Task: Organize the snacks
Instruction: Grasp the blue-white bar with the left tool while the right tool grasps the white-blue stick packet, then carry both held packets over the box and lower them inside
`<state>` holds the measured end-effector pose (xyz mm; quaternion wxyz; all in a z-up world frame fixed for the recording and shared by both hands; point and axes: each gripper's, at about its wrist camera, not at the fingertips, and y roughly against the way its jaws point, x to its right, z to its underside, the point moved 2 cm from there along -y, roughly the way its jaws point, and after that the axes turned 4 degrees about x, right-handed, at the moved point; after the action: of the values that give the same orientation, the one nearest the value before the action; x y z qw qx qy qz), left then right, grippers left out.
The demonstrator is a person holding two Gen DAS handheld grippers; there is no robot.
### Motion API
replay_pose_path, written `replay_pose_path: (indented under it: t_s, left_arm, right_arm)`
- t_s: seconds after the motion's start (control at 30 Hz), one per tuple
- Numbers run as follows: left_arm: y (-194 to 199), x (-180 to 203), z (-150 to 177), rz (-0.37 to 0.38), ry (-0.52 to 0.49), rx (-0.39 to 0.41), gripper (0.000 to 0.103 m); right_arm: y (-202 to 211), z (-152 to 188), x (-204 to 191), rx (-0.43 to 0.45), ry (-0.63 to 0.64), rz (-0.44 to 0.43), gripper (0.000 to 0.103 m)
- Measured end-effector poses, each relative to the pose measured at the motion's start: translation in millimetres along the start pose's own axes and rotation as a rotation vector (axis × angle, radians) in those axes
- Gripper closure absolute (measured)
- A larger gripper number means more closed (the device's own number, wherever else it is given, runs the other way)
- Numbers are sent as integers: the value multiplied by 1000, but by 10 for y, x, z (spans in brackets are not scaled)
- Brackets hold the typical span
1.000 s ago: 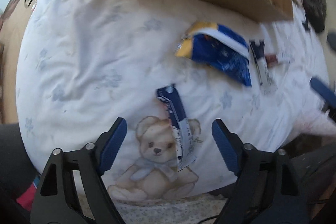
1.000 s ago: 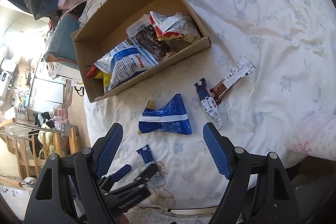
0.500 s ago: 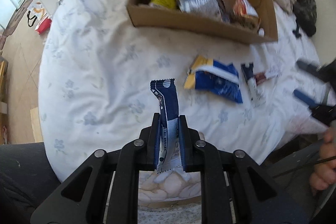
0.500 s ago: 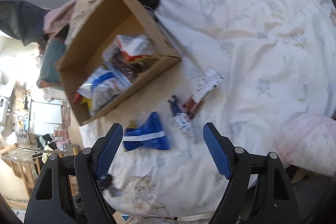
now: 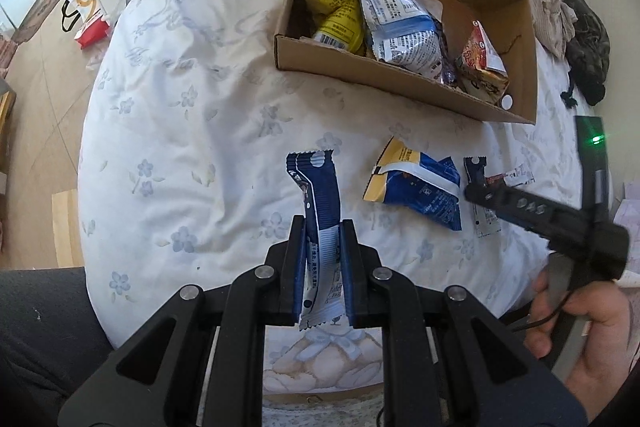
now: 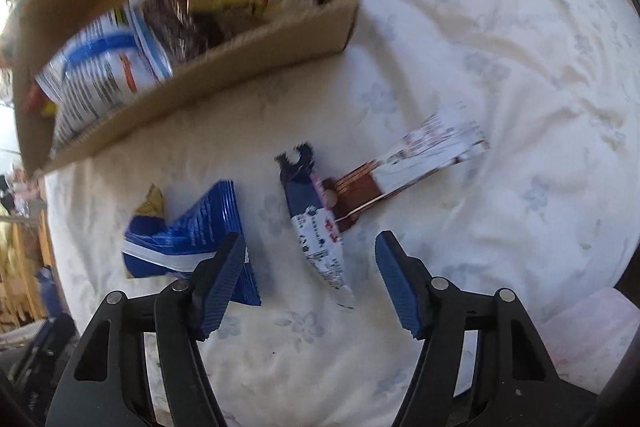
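In the left wrist view my left gripper (image 5: 322, 227) is shut on a blue-and-white snack bar (image 5: 318, 187), which hangs above the bed with its top end sticking up past the pads. Behind it stands an open cardboard box (image 5: 400, 75) holding several snack bags. My right gripper (image 6: 310, 247) hangs low over the sheet with its jaws closing. A dark blue-and-white bar (image 6: 316, 227) lies between its fingers, untouched by the pads. A brown-and-white bar (image 6: 412, 159) rests against that bar. A blue-and-yellow bag (image 6: 192, 235) lies beside the left finger.
A white flowered bedsheet (image 5: 180, 131) covers the bed, with a bear print near its front edge. Dark clothing (image 5: 584, 43) lies right of the box. A pink item (image 6: 592, 339) sits at the bed's near right. A hand (image 5: 592, 339) holds the right gripper. Bare floor lies to the left.
My left gripper shut on the blue-and-white bar and lifted it off the bear print. My right gripper dropped towards the dark bar, and its jaws have narrowed.
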<state>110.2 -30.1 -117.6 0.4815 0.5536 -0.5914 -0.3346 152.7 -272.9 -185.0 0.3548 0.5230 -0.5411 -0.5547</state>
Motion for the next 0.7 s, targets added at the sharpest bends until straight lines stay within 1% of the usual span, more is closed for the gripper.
replay_pose_path:
  t_s: [0.07, 0.1, 0.13, 0.17, 0.2, 0.27, 0.37, 0.43, 0.7]
  left_arm:
    - [-16, -15, -3, 1, 7, -5, 90]
    - [-26, -26, -2, -2, 8, -8, 90]
    - [-32, -30, 0, -4, 8, -9, 90]
    - [-36, -32, 6, -6, 9, -10, 90]
    - [-42, -40, 6, -8, 11, -12, 90]
    - [-40, -48, 9, -8, 15, -11, 90]
    - [-42, -46, 13, -14, 11, -8, 90]
    - [-51, -42, 19, -18, 9, -8, 90]
    - [-67, -58, 27, -40, 3, 1, 90]
  right_arm:
    - [-36, -3, -24, -3, 15, 19, 33]
    - [-53, 0, -41, -5, 32, 25, 55]
    - [-84, 11, -63, -19, 67, 52, 84]
    - [-95, 23, -64, -25, 77, 66, 84]
    - [-85, 30, -61, -21, 68, 57, 84]
    - [-21, 26, -70, -7, 60, 4, 84]
    - [47, 36, -44, 2, 57, -32, 84]
    - [70, 59, -12, -6, 36, -64, 84]
    - [289, 119, -54, 29, 55, -107, 84]
